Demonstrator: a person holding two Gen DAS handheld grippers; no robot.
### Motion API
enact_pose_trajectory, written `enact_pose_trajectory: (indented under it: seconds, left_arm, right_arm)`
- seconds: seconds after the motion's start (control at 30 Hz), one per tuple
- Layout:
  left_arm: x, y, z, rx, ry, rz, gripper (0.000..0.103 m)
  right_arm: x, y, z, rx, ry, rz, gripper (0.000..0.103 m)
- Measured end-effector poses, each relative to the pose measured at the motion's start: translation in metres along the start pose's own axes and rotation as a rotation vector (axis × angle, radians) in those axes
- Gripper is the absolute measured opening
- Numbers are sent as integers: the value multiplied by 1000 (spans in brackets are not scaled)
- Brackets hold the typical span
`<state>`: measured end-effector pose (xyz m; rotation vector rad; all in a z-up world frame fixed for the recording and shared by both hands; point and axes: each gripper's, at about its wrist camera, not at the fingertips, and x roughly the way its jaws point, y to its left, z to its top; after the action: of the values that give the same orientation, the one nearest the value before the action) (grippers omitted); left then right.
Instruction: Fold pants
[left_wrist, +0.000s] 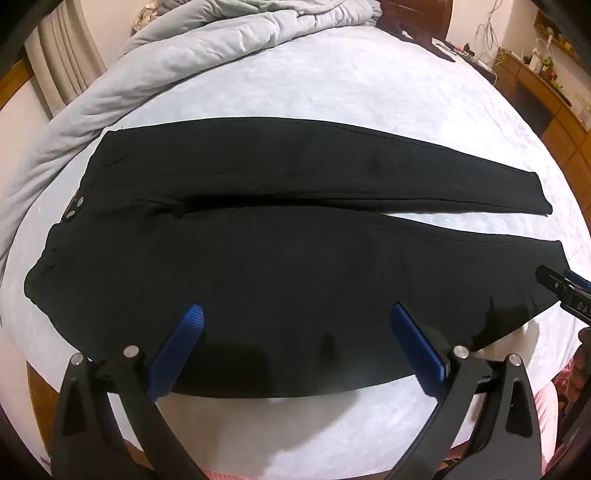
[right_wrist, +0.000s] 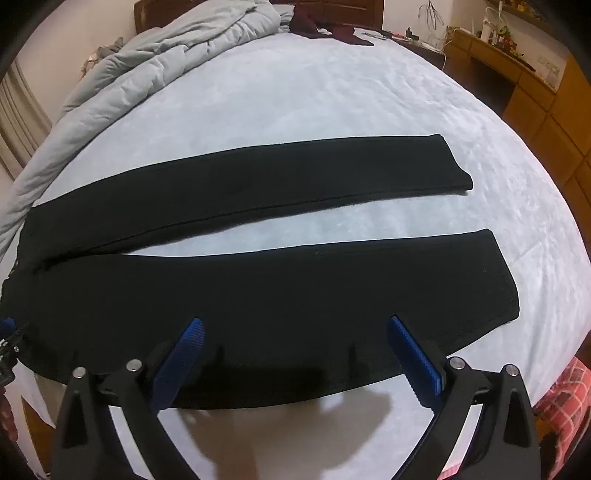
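Note:
Black pants (left_wrist: 258, 229) lie flat on the bed, waist to the left with metal snaps (left_wrist: 75, 206), legs stretched to the right. In the right wrist view the two legs (right_wrist: 258, 280) lie apart with a strip of sheet between them. My left gripper (left_wrist: 295, 317) is open, hovering above the near leg's thigh. My right gripper (right_wrist: 295, 328) is open above the near leg's lower part; its tip also shows at the right edge of the left wrist view (left_wrist: 565, 284).
The pale bed sheet (left_wrist: 332, 88) lies under the pants. A grey duvet (left_wrist: 155, 55) is bunched at the back left. Dark red clothes (right_wrist: 325, 26) lie at the far edge. A wooden desk (right_wrist: 517, 70) stands at the right.

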<state>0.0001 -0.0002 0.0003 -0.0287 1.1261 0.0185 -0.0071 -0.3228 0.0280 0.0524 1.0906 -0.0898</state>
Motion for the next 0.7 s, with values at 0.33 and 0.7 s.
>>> enact_pose_trajectory:
  seconds: [0.33,0.7]
  left_arm:
    - [1,-5,10,-11,3,-7,100]
    - [-5,-8,9,-2,-5,-4,100]
  right_arm:
    - [-2,1,2,-2,-8,-6,99]
    - [-2,3,5,-12,-9,-10,99]
